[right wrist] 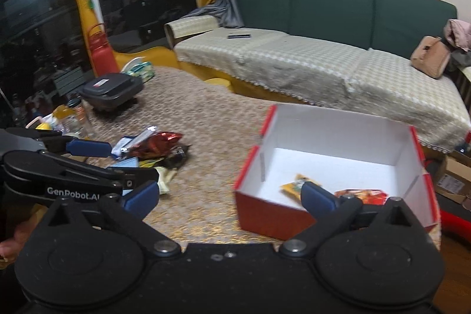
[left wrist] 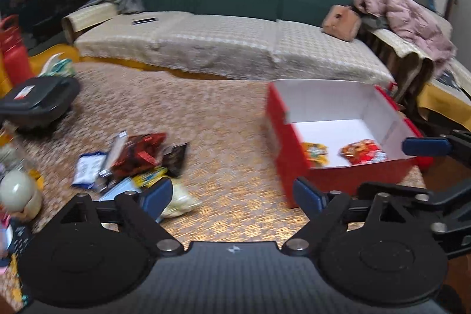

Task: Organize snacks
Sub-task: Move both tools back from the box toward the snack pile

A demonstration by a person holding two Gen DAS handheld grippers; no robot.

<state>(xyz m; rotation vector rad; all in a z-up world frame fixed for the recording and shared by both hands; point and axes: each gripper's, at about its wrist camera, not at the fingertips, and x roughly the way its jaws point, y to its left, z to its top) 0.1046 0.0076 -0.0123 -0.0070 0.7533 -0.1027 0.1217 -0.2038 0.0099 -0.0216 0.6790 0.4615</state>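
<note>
Claws (left wrist: 232, 192) (right wrist: 229, 194) apart, seemingly box-edge (right wrist: 268, 206) adjacent

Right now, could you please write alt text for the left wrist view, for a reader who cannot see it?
The open, empty left tool hovers over a patterned table, between a pile of snack packets and a red box with a white inside that holds two packets. A green sofa stands behind.

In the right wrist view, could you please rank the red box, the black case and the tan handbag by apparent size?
1. red box, clearly largest, though also nearest the camera.
2. black case.
3. tan handbag, a little smaller than the case; both sit farther back, so true sizes are unsure.
</note>
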